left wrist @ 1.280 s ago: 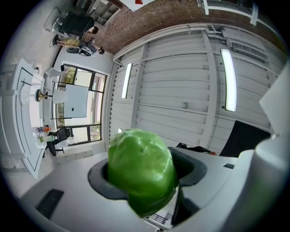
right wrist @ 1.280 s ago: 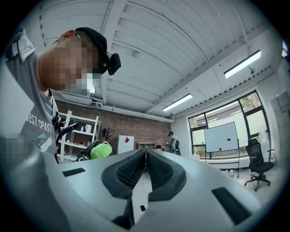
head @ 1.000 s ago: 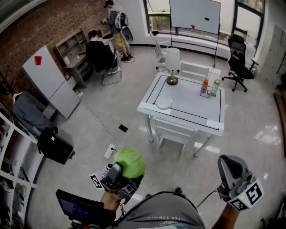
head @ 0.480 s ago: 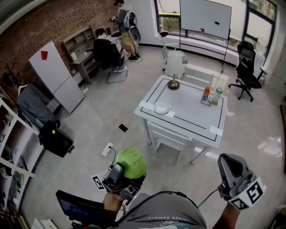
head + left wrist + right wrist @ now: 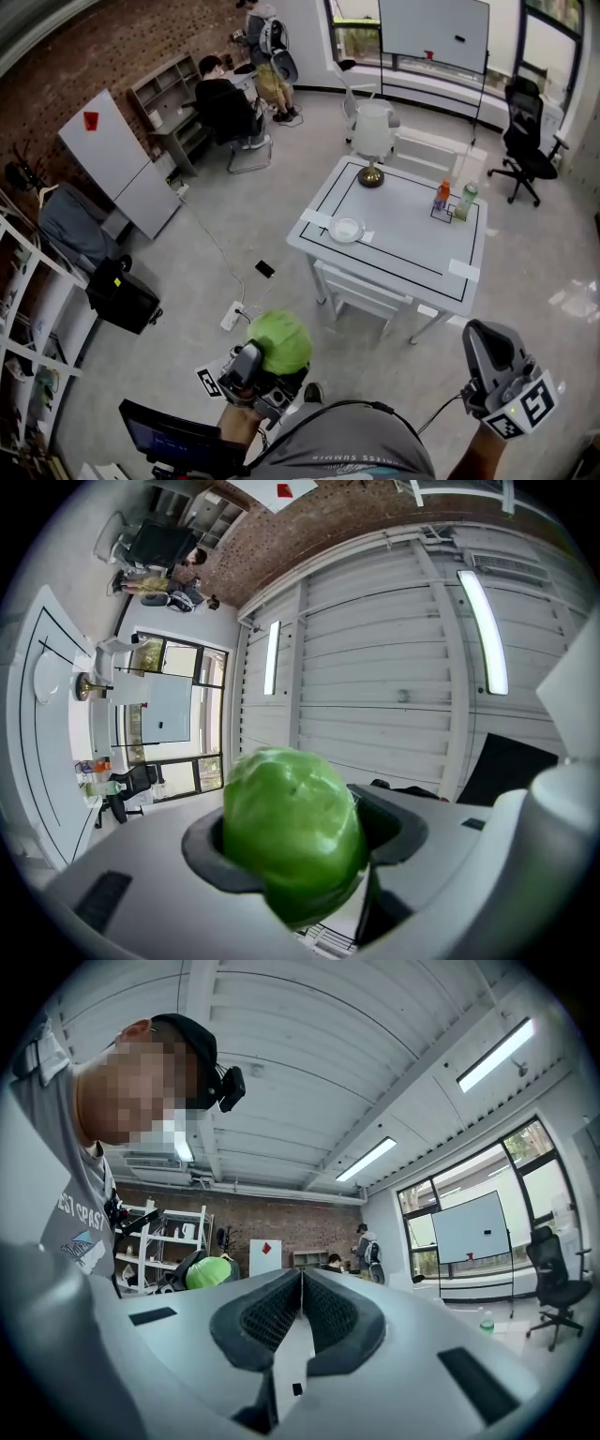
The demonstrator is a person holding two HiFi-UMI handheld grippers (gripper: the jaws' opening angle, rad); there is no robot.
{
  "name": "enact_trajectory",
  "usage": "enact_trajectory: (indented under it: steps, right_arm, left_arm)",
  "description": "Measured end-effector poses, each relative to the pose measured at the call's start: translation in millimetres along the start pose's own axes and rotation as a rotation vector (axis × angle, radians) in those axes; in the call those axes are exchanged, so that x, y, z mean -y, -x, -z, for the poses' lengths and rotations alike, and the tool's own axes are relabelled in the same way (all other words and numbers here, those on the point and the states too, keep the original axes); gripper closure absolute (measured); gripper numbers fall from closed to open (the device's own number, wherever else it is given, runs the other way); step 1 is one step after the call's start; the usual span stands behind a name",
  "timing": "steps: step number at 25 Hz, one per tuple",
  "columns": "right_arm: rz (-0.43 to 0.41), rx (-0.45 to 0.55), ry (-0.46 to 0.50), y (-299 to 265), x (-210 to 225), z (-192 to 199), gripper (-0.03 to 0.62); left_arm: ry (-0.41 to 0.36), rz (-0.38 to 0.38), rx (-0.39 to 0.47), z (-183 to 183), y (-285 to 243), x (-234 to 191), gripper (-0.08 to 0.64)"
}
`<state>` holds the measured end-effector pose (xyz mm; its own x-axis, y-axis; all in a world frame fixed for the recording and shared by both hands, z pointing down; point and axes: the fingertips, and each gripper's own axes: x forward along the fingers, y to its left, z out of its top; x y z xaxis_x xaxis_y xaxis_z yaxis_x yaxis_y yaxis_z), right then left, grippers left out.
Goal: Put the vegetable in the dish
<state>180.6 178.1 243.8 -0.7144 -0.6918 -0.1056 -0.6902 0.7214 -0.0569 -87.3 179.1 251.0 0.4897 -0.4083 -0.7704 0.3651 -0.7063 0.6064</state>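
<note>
A round green vegetable (image 5: 278, 341) sits between the jaws of my left gripper (image 5: 272, 356), which is shut on it, low in the head view close to my body. In the left gripper view the vegetable (image 5: 292, 829) fills the gap between the dark pads (image 5: 204, 850). My right gripper (image 5: 483, 347) is held up at the lower right, shut and holding nothing; its pads (image 5: 272, 1316) meet in the right gripper view. A small clear dish (image 5: 345, 230) lies on the near left part of the white table (image 5: 394, 246), well ahead of both grippers.
A lamp (image 5: 372, 150), an orange bottle (image 5: 442, 195) and a green bottle (image 5: 462, 202) stand on the table's far side. White chairs (image 5: 361, 292) sit at the table. A power strip (image 5: 232, 317) and cable lie on the floor. People sit and stand at desks (image 5: 225, 98) far back.
The table and dish have shifted slightly in the head view as the head moved. Both grippers hold the same pose, the vegetable still gripped.
</note>
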Motion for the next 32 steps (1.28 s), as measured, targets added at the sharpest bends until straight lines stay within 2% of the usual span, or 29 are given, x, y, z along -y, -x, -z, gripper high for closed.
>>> enact_trajectory:
  steps: [4,15,21,27,32]
  right_arm:
    - [0.015,-0.002,0.016,-33,-2,-3,0.584]
    - [0.132,0.002,0.018,-115,8,6,0.584]
    - [0.122,-0.023,0.021,-134,28,10,0.584]
    - [0.063,-0.025,0.027,-144,79,7,0.584]
    - [0.009,-0.024,0.016,-150,123,7,0.584]
  left_arm:
    - [0.015,0.019,-0.015,-34,-7,-9,0.284]
    - [0.101,0.018,-0.08,-121,-6,-55,0.284]
    - [0.123,-0.002,-0.076,-131,-17,-88,0.284]
    - [0.074,0.002,-0.02,-130,-47,-116,0.284]
    - [0.021,-0.01,-0.006,-121,-72,-141,0.284]
